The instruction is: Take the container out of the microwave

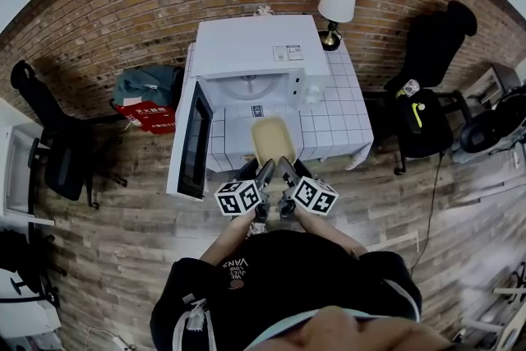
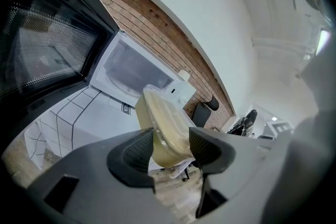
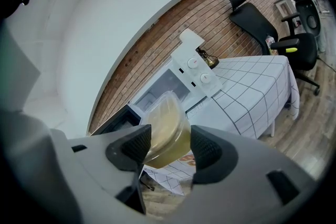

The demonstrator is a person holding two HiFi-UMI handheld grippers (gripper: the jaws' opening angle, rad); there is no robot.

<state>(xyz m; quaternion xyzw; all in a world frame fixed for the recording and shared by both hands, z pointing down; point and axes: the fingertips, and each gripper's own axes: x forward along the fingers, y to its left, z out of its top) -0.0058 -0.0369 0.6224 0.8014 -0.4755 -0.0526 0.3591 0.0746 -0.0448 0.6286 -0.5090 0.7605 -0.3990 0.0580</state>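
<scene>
The container (image 1: 273, 140) is already outside the microwave (image 1: 255, 53). It hangs in the air just in front of the open cavity, above the front part of the bench (image 1: 345, 123), and does not rest on anything. Both grippers hold it from the side away from the microwave. The left gripper (image 1: 263, 173) has its jaws wide but pressed on the near left end of the container, and the right gripper (image 1: 285, 171) grips the near right end in the same way. The container looks yellowish with a clear lid on top, and it seems level.

I judge that the main part of the task is done, because the cavity of the microwave looks empty. What is left is probably to put the container down in front of the microwave and let it go. The door (image 1: 194, 140) stands open, to the left of the microwave.

The bench carries a white cloth with a dark grid. A lamp (image 1: 337, 2) stands to the right of the microwave, at the back corner. Behind the microwave is a brick wall (image 1: 123, 12). The floor (image 1: 123, 251) is of wood planks. A black chair (image 1: 423, 123) stands further right of the microwave, and a red bag (image 1: 152, 115) lies on its left.
</scene>
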